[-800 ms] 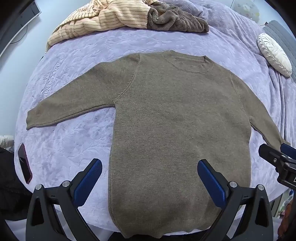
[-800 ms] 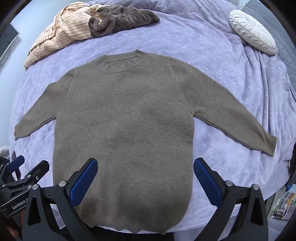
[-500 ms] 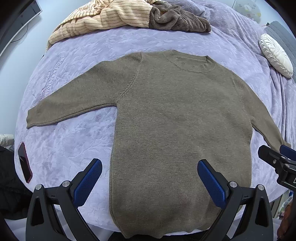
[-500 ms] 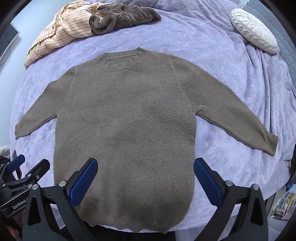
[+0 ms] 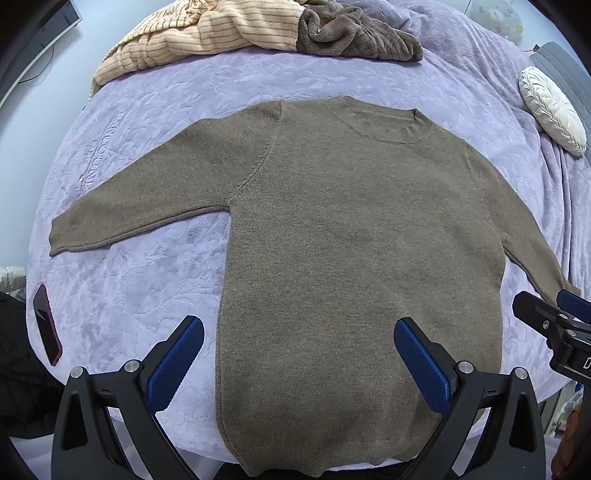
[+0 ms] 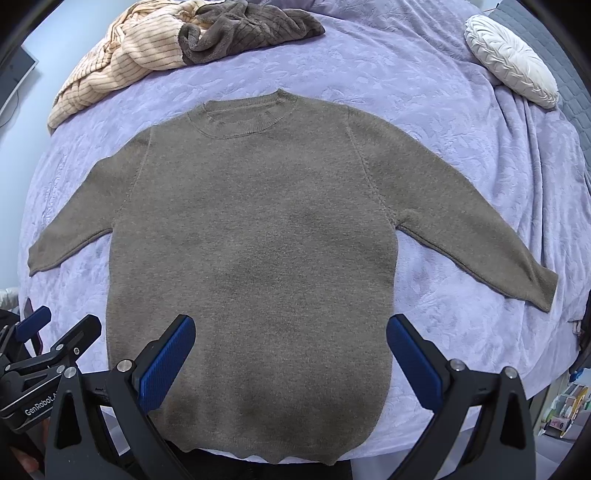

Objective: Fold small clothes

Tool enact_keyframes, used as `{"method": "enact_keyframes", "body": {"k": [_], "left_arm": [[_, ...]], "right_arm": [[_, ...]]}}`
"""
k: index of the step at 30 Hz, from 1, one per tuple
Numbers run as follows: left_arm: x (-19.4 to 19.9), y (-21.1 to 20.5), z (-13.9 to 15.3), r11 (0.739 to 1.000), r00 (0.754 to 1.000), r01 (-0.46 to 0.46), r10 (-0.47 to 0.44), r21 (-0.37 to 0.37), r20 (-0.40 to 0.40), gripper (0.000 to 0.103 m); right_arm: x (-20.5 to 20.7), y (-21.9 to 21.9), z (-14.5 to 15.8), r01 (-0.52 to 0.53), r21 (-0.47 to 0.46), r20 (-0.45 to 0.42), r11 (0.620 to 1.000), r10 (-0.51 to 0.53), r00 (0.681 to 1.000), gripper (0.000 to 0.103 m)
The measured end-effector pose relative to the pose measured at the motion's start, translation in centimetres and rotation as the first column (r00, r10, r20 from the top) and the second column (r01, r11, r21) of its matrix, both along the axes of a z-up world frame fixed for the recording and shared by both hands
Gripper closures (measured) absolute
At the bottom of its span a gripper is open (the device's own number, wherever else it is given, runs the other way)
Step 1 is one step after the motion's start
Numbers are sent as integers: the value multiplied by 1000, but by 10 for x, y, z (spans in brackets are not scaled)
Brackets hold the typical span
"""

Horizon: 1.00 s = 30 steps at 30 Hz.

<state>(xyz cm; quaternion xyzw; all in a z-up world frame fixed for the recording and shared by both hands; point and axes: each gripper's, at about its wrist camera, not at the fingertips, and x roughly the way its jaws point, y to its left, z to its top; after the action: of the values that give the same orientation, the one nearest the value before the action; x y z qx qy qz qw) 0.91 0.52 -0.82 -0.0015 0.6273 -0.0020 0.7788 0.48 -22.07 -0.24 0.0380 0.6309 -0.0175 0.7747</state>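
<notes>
Ahead of both tools, a brown sweater (image 5: 351,240) is being shown laid flat and face up on a bed covered by a lilac bedspread (image 5: 155,280), sleeves spread out to either side and neckline at the far end. The left tool (image 5: 299,354) is being held above the hem end, jaws spread wide, nothing pinched; its left finger is seen over bare bedspread just beside the sweater's edge, its right finger over the knit. The right tool (image 6: 291,354) is likewise being held spread and empty over the hem, left finger over the knit, right finger at the sweater's side edge. Beyond the neckline, a striped cream garment (image 6: 122,70) and a dark brown ribbed garment (image 6: 251,29) are lying bunched together, touching. Far right of the tools, a white round cushion (image 6: 511,61) is resting. Left of the left tool, a dark red phone (image 5: 47,325) is lying at the bed's edge.
</notes>
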Motion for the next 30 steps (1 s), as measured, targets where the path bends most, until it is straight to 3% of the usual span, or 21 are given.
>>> {"method": "enact_keyframes", "body": {"k": [30], "left_arm": [[16, 3, -15, 1000, 999, -8, 8, -8, -35, 0]], "right_arm": [[16, -1, -14, 12, 11, -40, 1000, -12, 999, 0]]}}
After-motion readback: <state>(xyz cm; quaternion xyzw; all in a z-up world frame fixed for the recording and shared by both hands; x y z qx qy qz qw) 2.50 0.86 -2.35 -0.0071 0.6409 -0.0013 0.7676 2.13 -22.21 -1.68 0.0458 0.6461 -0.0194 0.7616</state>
